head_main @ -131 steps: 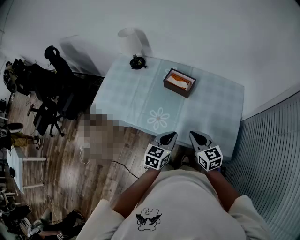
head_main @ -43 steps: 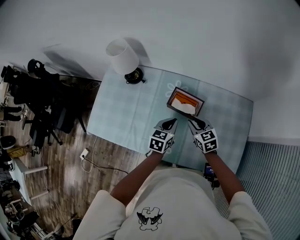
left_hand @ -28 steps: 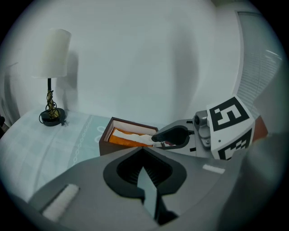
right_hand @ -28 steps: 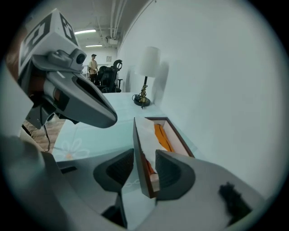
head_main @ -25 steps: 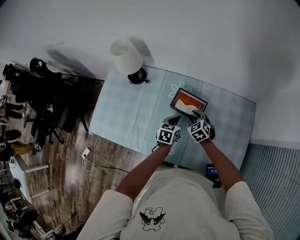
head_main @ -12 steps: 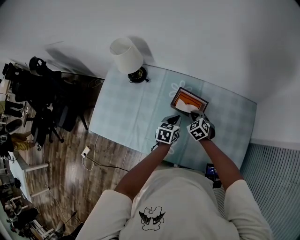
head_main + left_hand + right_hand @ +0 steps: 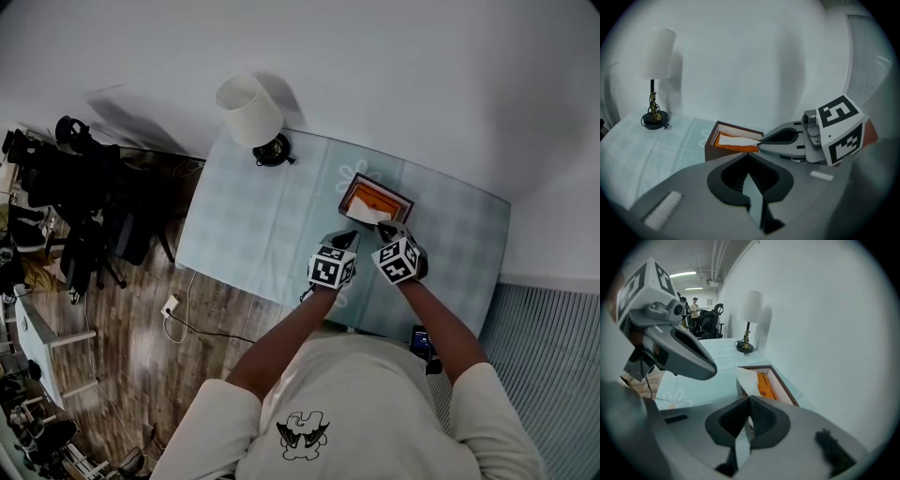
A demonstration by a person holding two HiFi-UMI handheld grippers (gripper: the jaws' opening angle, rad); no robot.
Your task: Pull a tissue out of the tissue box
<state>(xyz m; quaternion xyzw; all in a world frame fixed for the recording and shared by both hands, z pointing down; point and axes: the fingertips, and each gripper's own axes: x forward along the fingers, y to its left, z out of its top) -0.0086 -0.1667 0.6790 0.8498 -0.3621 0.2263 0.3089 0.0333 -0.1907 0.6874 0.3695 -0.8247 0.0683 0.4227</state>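
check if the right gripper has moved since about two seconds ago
Yes, toward the tissue box: the right gripper now has its tips at the box's near edge, shut on the tissue; earlier they stopped short of the box.

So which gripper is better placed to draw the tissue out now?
Right. The right gripper is shut on the free end of the tissue at the tissue box; the left gripper is shut, empty, short of it.

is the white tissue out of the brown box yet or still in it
Still in: the white tissue lies inside the brown box, one corner pinched in the right gripper's shut jaws.
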